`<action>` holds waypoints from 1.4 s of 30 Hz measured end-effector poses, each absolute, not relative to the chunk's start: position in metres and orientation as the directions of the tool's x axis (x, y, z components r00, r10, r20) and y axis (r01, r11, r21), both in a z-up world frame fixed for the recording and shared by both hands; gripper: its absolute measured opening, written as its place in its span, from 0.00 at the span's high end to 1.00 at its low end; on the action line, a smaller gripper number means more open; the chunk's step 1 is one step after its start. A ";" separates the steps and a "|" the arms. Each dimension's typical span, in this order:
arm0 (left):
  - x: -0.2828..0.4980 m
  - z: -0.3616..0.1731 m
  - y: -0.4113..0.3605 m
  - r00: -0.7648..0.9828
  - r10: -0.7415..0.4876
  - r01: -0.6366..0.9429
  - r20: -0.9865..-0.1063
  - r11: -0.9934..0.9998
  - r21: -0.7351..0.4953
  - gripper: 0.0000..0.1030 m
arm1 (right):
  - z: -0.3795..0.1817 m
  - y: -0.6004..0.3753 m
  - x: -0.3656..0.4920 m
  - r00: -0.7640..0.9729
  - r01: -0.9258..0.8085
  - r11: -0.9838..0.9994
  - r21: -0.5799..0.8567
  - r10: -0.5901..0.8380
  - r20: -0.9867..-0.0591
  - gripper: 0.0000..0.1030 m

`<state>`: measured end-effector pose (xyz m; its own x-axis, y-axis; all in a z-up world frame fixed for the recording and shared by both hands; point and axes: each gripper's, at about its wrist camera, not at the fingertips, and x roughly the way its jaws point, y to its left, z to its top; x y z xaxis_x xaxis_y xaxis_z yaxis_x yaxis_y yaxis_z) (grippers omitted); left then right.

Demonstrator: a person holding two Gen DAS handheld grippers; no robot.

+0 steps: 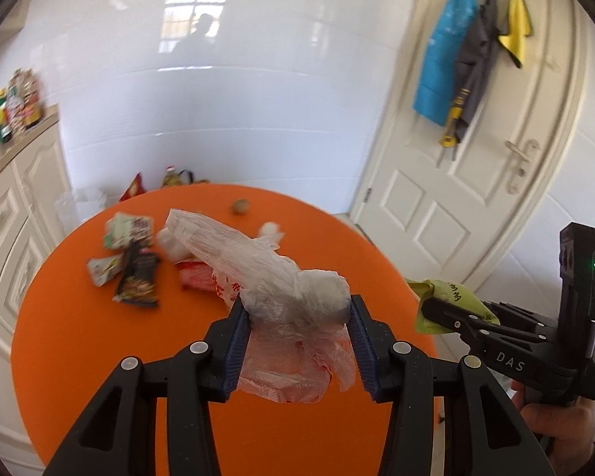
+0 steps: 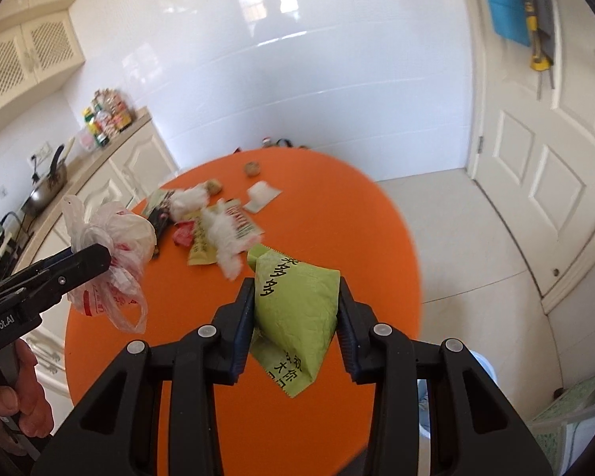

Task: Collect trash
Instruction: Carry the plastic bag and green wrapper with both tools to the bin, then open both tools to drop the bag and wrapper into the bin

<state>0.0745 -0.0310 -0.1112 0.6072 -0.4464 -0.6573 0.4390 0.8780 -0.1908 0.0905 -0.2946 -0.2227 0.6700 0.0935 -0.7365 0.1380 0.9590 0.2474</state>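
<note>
My left gripper point(image 1: 299, 313) is shut on a crumpled clear plastic bag point(image 1: 273, 277) with red print, held above the round orange table point(image 1: 99, 337). It also shows in the right wrist view point(image 2: 111, 254). My right gripper point(image 2: 297, 309) is shut on a green snack packet point(image 2: 297, 309), held above the table's near right edge; the packet also shows in the left wrist view point(image 1: 452, 301). Several wrappers point(image 1: 135, 273), tissue wads point(image 2: 222, 234), a white paper scrap point(image 2: 261, 196) and a brown ball point(image 1: 240, 206) lie on the table.
White cabinets and a counter with bottles point(image 1: 16, 107) stand left of the table. A white door point(image 1: 496, 158) with hanging cloths is at the right. Bags and a bottle point(image 1: 174, 176) sit on the floor behind the table. A pan point(image 2: 43, 190) sits on the counter.
</note>
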 end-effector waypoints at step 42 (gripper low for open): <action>0.154 -0.319 -0.447 0.004 -0.328 0.782 -0.945 0.590 -0.201 0.35 | -0.450 -0.581 -0.036 0.299 0.755 0.619 0.218 -0.028 -0.954 0.41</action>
<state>0.1536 -0.4474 -0.3192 0.0042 -0.3280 -0.9447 0.7816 0.5903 -0.2015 -0.0358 -0.5807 -0.4502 0.2985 -0.0279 -0.9540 0.7548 0.6186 0.2181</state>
